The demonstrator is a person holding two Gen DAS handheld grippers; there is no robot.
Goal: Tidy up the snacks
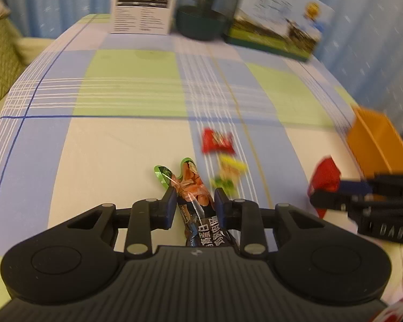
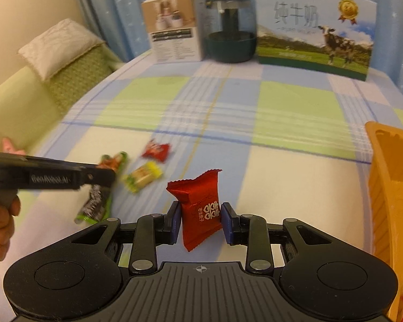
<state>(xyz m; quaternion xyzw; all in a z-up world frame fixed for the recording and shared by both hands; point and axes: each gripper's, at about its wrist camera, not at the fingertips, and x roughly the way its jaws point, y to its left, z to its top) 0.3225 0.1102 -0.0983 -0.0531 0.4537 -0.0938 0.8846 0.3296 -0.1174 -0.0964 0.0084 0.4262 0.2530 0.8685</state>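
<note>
Now, with the left gripper [image 1: 193, 205] clamped on the sausage stick [image 1: 194, 201] and the right gripper [image 2: 200, 224] clamped on the red candy [image 2: 200, 212], lift both clear and release over the orange bin [image 2: 389, 177].

Left gripper [image 1: 193, 204] pitched downward, jaws narrowed on a long snack stick [image 1: 194, 201] standing between the pads; the right pad appears to touch the wrapper, the left seems just clear, though blur leaves contact uncertain. Right gripper [image 2: 200, 221] likewise pitched downward, pads pressed on both sides of a red candy packet [image 2: 200, 210], held upright. A bare hand [image 2: 0, 225] grips the left gripper's handle, seen at the right camera's left edge.
</note>
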